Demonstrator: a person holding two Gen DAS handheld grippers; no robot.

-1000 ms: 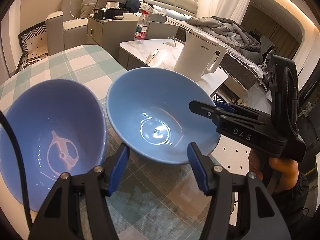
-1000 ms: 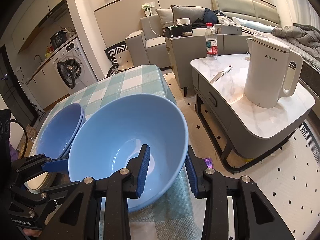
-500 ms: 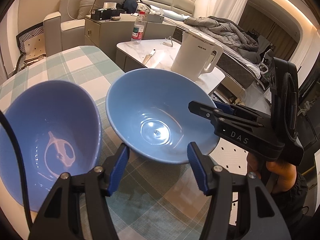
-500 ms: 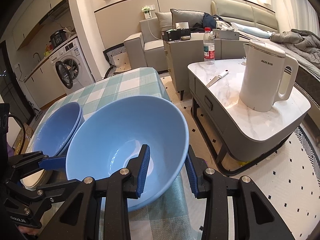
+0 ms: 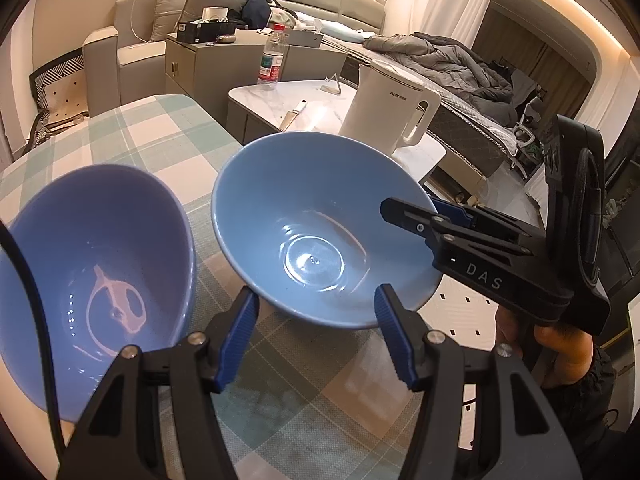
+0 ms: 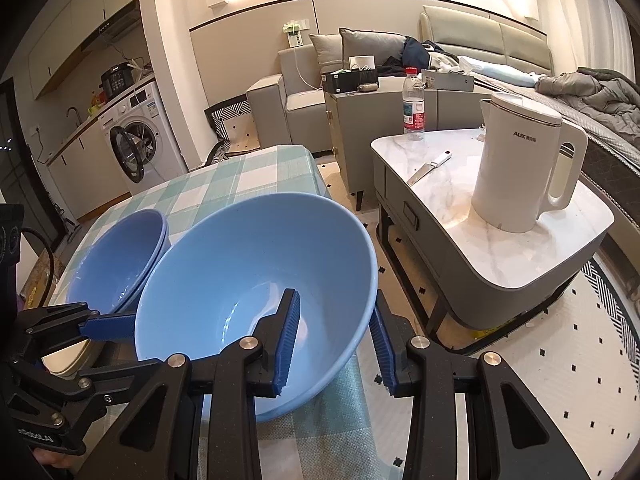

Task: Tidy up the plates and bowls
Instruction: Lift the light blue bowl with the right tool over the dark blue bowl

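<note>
A light blue bowl hangs tilted over the right edge of the checked table. My right gripper is shut on its near rim, one pad inside and one outside. In the left wrist view the same bowl shows that gripper on its right rim. Left of it sit darker blue bowls, nested; the top one is empty. My left gripper stands open just short of the held bowl, pressing on nothing. One of its fingers shows low at the left.
To the right of the table stands a low marble table with a white kettle, a knife and a water bottle. A cream plate lies under the left gripper. A washing machine stands at the far left.
The right gripper keeps the same hold on the bowl, and the left gripper stays open in place. Only the background drifts slightly.
</note>
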